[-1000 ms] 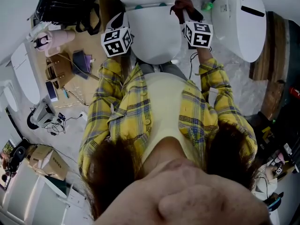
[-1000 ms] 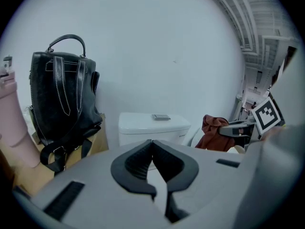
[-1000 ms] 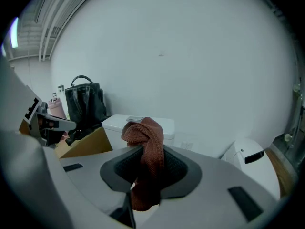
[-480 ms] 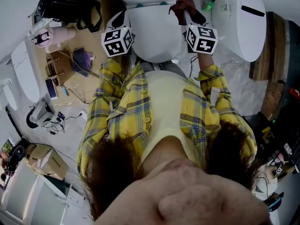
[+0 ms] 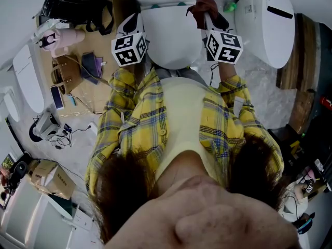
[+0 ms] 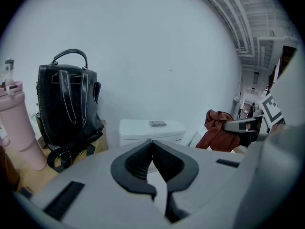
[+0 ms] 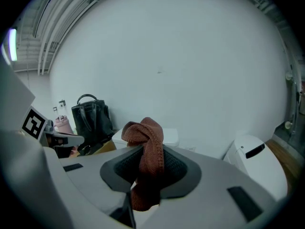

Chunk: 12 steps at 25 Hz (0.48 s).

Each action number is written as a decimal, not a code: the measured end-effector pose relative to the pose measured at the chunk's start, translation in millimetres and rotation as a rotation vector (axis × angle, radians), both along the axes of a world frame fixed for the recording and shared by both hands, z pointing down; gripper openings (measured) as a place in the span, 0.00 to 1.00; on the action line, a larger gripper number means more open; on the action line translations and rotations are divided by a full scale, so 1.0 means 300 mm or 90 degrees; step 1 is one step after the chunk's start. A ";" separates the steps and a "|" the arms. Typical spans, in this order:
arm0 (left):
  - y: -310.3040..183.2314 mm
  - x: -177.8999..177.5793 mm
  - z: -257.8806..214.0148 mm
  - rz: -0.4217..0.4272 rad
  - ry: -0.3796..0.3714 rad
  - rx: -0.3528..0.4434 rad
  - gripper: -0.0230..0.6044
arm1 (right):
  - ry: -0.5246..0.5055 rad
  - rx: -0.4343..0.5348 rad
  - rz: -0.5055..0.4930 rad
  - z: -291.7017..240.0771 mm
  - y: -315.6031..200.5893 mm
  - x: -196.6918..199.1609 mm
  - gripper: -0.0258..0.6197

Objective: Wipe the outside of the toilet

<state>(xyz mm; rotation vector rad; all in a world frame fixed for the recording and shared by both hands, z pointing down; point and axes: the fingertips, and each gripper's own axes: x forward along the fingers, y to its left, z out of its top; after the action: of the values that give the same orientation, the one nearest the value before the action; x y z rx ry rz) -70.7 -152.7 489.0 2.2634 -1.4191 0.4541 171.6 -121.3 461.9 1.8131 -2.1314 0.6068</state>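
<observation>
The white toilet point(image 5: 171, 38) stands at the top centre of the head view, its tank point(image 6: 150, 129) against the wall. My right gripper point(image 5: 205, 12) is shut on a reddish-brown cloth point(image 5: 206, 5) at the right rear side of the toilet's lid. In the right gripper view the cloth point(image 7: 148, 151) bulges up between the jaws of the right gripper point(image 7: 151, 162). My left gripper point(image 5: 135, 21) hovers by the toilet's left side. In its own view the left gripper point(image 6: 152, 144) is shut with nothing in it, and the cloth point(image 6: 219, 128) shows at the right.
A second white toilet point(image 5: 267, 25) stands to the right. A black backpack point(image 6: 69, 106) and a pink tumbler point(image 6: 16, 128) sit at the left on a wooden board point(image 5: 88, 87) with small items. Cardboard boxes point(image 5: 52, 178) and cables lie lower left.
My right gripper with the cloth has slid slightly right and toward me along the toilet's side. The left gripper has hardly moved.
</observation>
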 end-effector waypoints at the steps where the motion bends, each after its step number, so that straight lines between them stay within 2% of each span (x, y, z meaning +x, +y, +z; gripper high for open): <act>1: 0.002 0.000 -0.007 -0.001 0.001 0.002 0.05 | -0.001 0.001 0.001 -0.003 0.003 -0.001 0.22; 12: 0.031 0.024 -0.072 0.012 -0.004 0.035 0.05 | -0.012 0.023 -0.004 -0.040 0.023 -0.032 0.22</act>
<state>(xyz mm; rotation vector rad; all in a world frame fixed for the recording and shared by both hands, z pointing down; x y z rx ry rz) -63.6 -143.6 467.4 2.3227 -1.4314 0.4338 162.0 -114.3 449.9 1.8260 -2.1720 0.5900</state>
